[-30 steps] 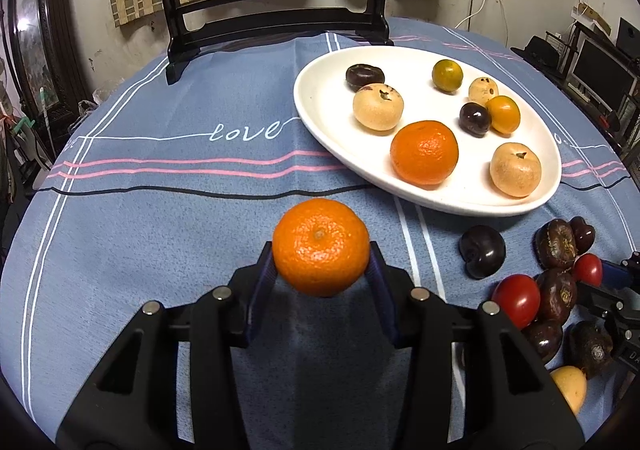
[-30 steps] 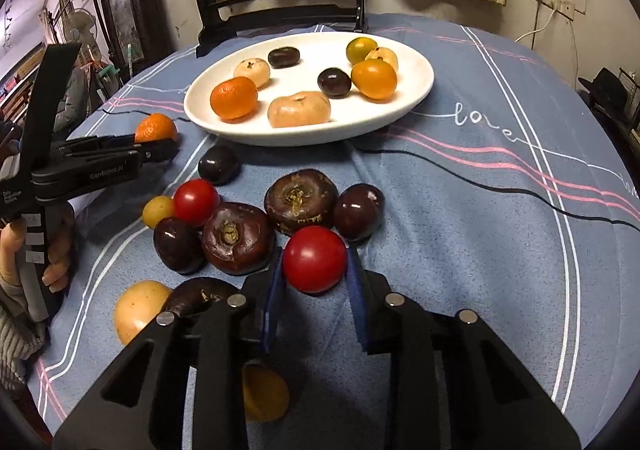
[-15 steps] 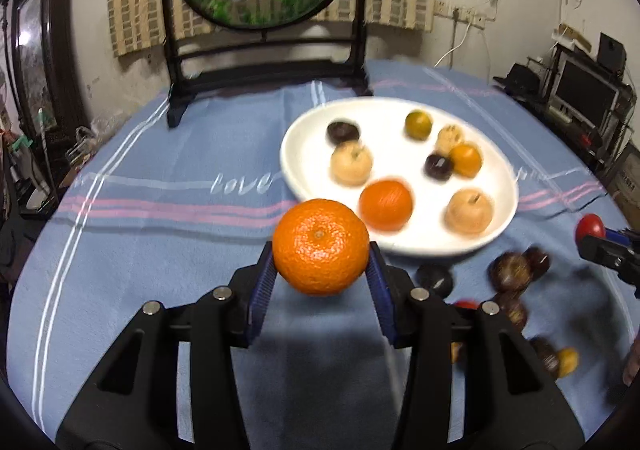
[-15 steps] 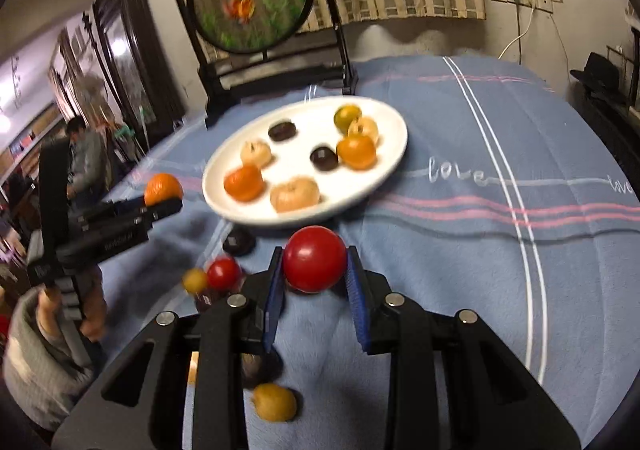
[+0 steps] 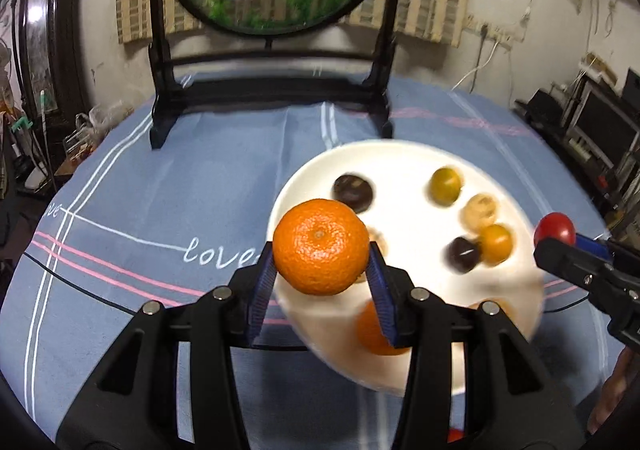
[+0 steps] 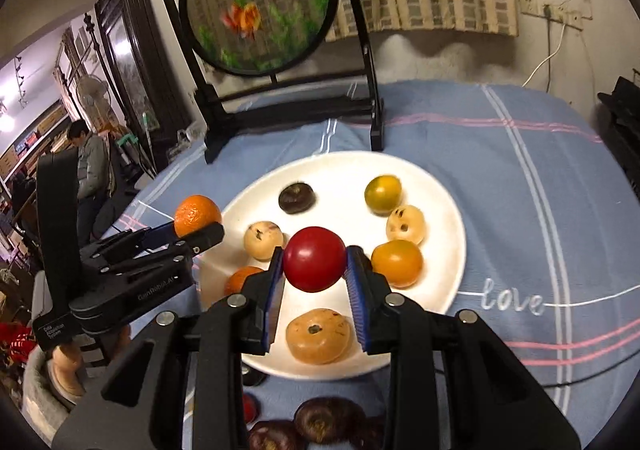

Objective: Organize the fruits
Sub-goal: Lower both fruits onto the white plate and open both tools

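Orange, dimpled round mandarin sits clamped in our left gripper above the white oval plate's near-left rim, our right gripper pinching a smooth red tomato over its middle, where releasing could knock fruit already lying there.

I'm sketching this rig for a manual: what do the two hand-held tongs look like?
Both the left tongs and the right tongs are matte black angular frames with silver screw heads and ribbed blue pads. The left body carries small white lettering.
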Demonstrator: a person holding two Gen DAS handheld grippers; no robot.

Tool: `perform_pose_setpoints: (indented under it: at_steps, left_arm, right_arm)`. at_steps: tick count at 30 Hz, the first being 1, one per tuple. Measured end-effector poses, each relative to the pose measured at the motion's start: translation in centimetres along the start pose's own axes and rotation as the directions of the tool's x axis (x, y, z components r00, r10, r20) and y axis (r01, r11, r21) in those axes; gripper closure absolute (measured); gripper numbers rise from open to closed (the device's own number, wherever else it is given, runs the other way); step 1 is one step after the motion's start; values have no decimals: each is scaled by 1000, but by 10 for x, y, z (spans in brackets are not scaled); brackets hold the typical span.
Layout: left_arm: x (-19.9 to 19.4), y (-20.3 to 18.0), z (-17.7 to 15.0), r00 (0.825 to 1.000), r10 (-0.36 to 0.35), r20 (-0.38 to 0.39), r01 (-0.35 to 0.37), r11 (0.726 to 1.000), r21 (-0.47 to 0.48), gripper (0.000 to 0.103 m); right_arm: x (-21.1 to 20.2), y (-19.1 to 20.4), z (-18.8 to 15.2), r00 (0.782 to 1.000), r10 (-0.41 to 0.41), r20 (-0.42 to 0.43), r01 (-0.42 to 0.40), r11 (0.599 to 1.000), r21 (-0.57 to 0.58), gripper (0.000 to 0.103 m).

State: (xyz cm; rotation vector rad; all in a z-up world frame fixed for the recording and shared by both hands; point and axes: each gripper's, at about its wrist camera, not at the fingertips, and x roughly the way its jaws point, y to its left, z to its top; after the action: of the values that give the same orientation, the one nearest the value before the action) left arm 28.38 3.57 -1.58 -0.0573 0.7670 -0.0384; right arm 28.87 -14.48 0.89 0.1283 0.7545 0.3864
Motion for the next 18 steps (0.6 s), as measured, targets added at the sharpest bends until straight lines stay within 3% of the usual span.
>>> perform_pose_setpoints:
  at_steps: [5, 15, 16, 18]
  left_arm:
    - [21, 9, 4, 999, -3, -39, 2, 1000, -18, 57]
    - [33, 1, 9, 999, -18, -46, 18, 1000, 8, 56]
    - [33, 1, 9, 999, -18, -42, 18, 1000, 5, 56]
    - [34, 1, 10, 999, -18, -38, 18, 1000, 5, 54]
  right_arm:
    - [26, -10, -5, 998, -26, -64, 26, 1000, 2, 72]
    - [42, -3, -10, 995, 8, -102, -11, 1000, -26, 71]
    - [43, -2, -9, 994, 6, -105, -9, 999, -31, 71]
    - [44, -2, -9, 994, -7, -108, 3, 999, -36, 59]
